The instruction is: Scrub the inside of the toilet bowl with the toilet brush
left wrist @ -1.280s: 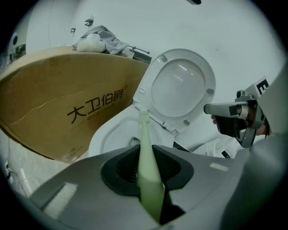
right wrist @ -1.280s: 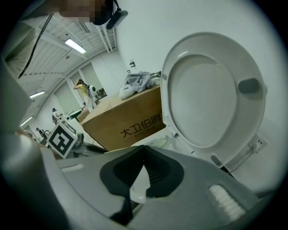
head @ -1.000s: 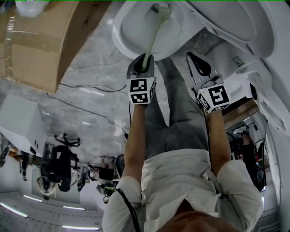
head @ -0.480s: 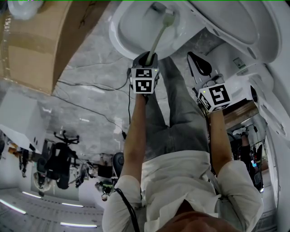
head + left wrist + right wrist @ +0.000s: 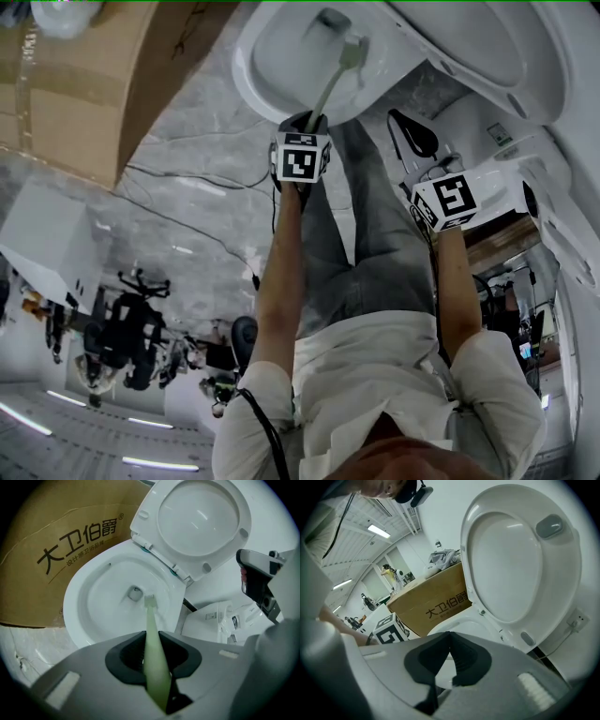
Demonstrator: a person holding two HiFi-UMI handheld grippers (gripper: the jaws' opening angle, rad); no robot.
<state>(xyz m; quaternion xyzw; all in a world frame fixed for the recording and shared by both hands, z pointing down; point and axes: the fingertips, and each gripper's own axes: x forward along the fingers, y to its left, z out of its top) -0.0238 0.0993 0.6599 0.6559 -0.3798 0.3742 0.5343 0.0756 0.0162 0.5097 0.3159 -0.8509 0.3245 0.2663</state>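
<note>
**Mid-scrub, brush head down in the bowl**

My left gripper is clamped on the pale green handle of the toilet brush. Its bristle head sits against the inside of the toilet bowl, just beside the drain hole. The right gripper hangs off to the right, jaws pressed together on nothing. The brush looks light and fairly stiff with a slick plastic handle, so I'd guess it could twist in the grip. Holding it well back from the head gives me reach. Room's decent: the bowl is wide open and the lid is up at the far side. The cardboard box sits close on the left, so big sweeps could clip the rim.
</note>
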